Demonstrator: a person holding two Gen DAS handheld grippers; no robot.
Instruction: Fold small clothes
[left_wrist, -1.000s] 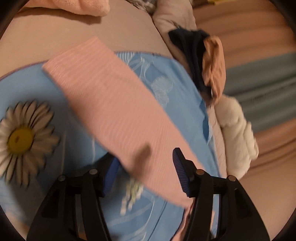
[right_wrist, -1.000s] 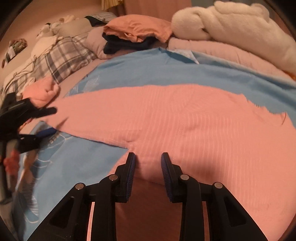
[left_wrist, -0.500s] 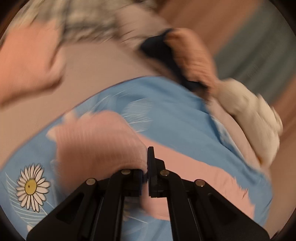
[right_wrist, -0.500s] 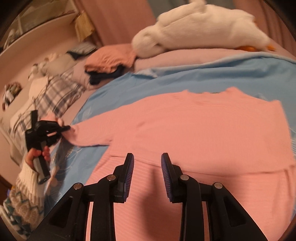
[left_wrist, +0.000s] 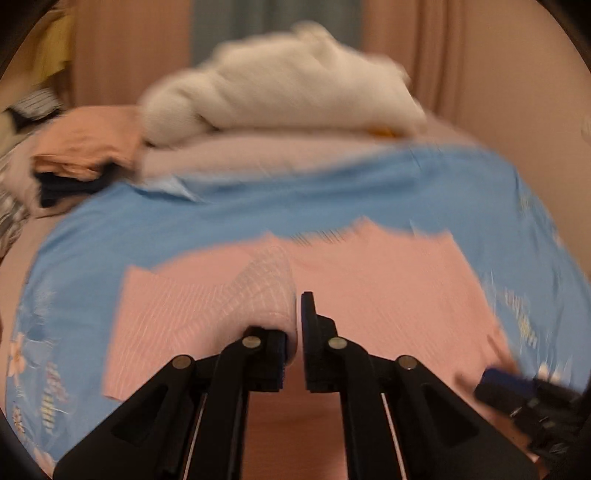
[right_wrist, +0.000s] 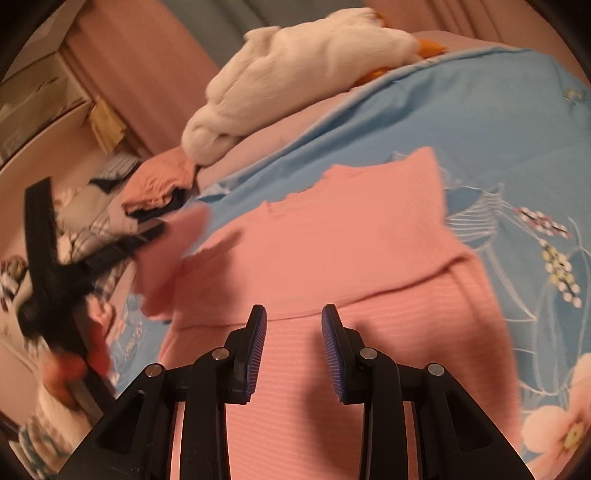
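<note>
A pink ribbed top (right_wrist: 332, 240) lies on a blue flowered sheet (right_wrist: 498, 118); it also shows in the left wrist view (left_wrist: 388, 280). My left gripper (left_wrist: 297, 325) is shut on the top's left sleeve (left_wrist: 266, 288) and holds it lifted over the body of the top. In the right wrist view the left gripper (right_wrist: 122, 247) holds the raised sleeve (right_wrist: 173, 254) at the left. My right gripper (right_wrist: 293, 332) is open and empty just above the lower part of the top; it also shows in the left wrist view (left_wrist: 517, 391) at the lower right.
A white plush toy (right_wrist: 295, 70) lies on a pink pillow at the far end of the bed. A stack of folded orange and dark clothes (right_wrist: 159, 184) sits at the far left, with plaid fabric (right_wrist: 96, 225) beside it. Curtains (left_wrist: 424, 44) hang behind.
My left gripper shut on the sleeve and has carried it up and across over the top's body. My right gripper has stayed open above the lower part of the top.
</note>
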